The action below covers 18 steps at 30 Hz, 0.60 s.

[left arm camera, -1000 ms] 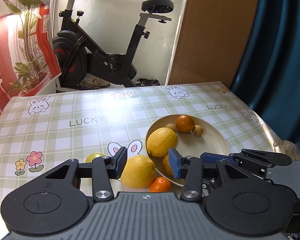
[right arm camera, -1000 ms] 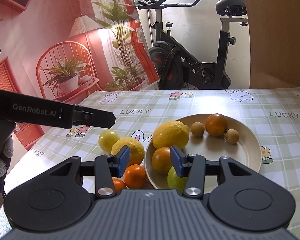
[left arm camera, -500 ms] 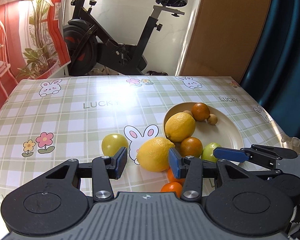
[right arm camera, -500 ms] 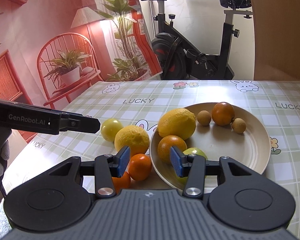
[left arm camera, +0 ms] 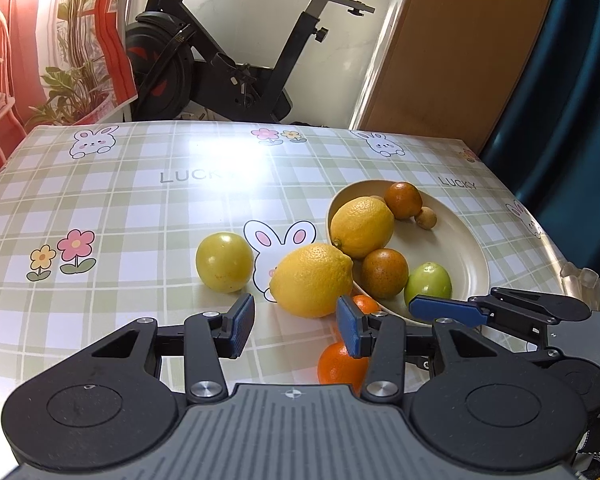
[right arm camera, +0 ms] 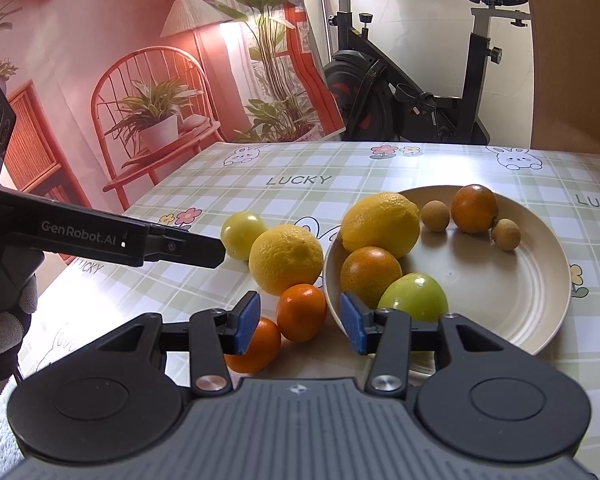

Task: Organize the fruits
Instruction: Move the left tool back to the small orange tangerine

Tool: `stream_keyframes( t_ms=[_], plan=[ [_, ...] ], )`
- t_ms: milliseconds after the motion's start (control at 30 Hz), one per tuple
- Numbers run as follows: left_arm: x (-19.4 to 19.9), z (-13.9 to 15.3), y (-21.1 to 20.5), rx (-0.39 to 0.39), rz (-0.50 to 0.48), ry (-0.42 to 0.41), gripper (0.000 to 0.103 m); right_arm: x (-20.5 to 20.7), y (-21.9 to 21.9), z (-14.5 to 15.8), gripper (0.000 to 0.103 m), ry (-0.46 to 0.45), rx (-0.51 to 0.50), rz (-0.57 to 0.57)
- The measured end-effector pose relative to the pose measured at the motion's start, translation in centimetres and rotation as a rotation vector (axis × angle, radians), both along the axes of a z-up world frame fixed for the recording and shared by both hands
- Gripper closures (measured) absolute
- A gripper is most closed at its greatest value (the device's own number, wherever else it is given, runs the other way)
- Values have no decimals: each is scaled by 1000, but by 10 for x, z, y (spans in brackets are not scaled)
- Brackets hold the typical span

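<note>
Loose lemon [left arm camera: 311, 280] on the worktop [left arm camera: 140, 208], touching the plate [right arm camera: 512, 304] rim; yellow-green fruit [left arm camera: 224, 262] just left of it, two small oranges [right arm camera: 301, 312] in front. Plate holds a lemon, two oranges, a green fruit and two small brown fruits. Left tongs [left arm camera: 295, 330] part open, empty, just short of the loose lemon. Right tongs [right arm camera: 300, 324] part open, empty, over the small oranges.
</note>
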<state>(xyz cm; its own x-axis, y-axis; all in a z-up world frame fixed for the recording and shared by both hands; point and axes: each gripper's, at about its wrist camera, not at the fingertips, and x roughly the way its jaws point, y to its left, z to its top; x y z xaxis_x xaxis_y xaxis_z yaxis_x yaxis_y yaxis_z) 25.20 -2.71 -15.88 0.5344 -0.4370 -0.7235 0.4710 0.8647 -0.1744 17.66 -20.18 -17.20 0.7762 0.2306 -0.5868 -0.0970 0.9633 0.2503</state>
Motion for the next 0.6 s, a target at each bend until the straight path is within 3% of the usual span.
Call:
stream_keyframes(
  t_ms=[400,600],
  plan=[
    [2,-14,1,-17,3,77,55,2,24,-18,55,85,2,107],
    [0,-20,-10,-34,-41,106,55,7,26,-21,55,99,-4,120]
  ],
)
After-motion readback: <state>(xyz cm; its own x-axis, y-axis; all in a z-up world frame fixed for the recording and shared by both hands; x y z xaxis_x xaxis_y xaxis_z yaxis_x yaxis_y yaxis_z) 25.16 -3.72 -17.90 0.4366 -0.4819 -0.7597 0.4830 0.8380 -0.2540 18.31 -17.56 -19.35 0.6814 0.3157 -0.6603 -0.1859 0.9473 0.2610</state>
